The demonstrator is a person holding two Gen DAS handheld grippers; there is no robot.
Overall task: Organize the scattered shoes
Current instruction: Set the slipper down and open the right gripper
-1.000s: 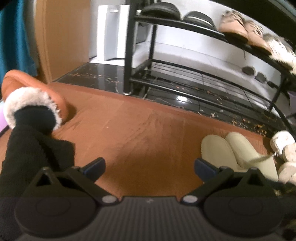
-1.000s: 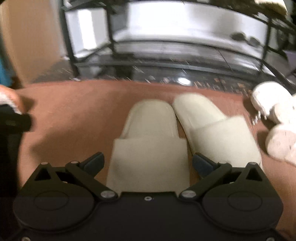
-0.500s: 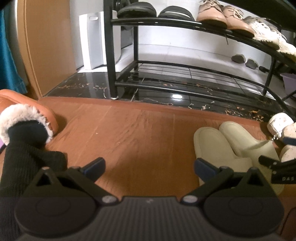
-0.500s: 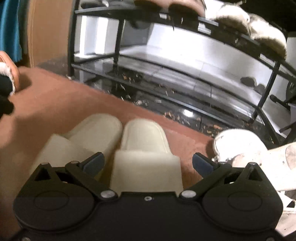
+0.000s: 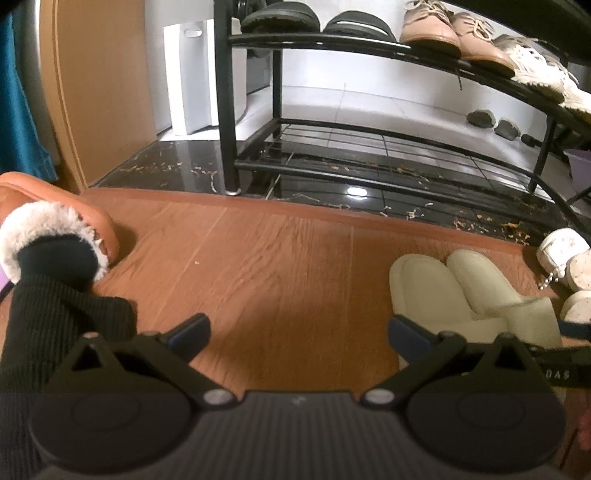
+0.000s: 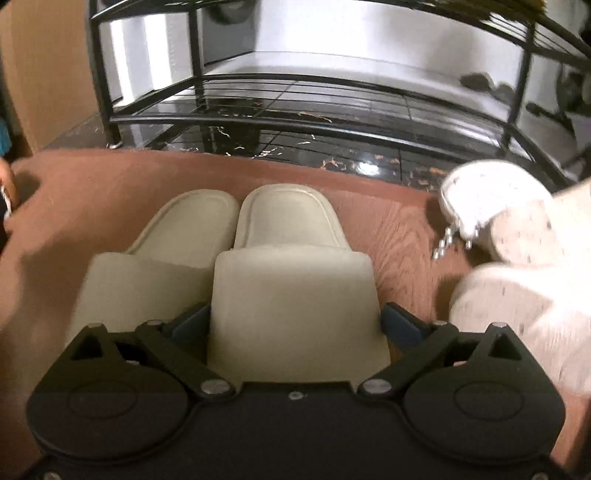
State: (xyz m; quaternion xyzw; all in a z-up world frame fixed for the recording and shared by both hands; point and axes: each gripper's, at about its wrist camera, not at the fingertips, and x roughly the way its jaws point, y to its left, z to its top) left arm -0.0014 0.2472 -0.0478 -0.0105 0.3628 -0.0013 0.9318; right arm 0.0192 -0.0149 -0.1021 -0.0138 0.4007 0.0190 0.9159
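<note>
A pair of cream slippers (image 6: 207, 229) lies side by side on the brown mat (image 5: 288, 258), toes toward the black shoe rack (image 5: 227, 110). My right gripper (image 6: 295, 325) is open and low over the right slipper (image 6: 291, 280), whose strap fills the gap between the two fingers. Both slippers also show in the left wrist view, as the cream pair (image 5: 443, 288) at the right. My left gripper (image 5: 297, 332) hangs open over bare mat with nothing between its fingers. White shoes (image 6: 495, 206) lie jumbled to the right of the slippers.
A person's foot in a black sock wears an orange fur-lined slipper (image 5: 55, 218) at the left. The rack's upper shelf holds black sandals (image 5: 280, 14), pink sneakers (image 5: 436, 33) and white sneakers (image 5: 535, 70); its lower shelf (image 6: 332, 92) is bare wire. Dark glossy tiles lie beyond the mat.
My right gripper has swung to face the rack and dropped lower, so the right slipper's strap now sits between its fingers. The left gripper has barely moved.
</note>
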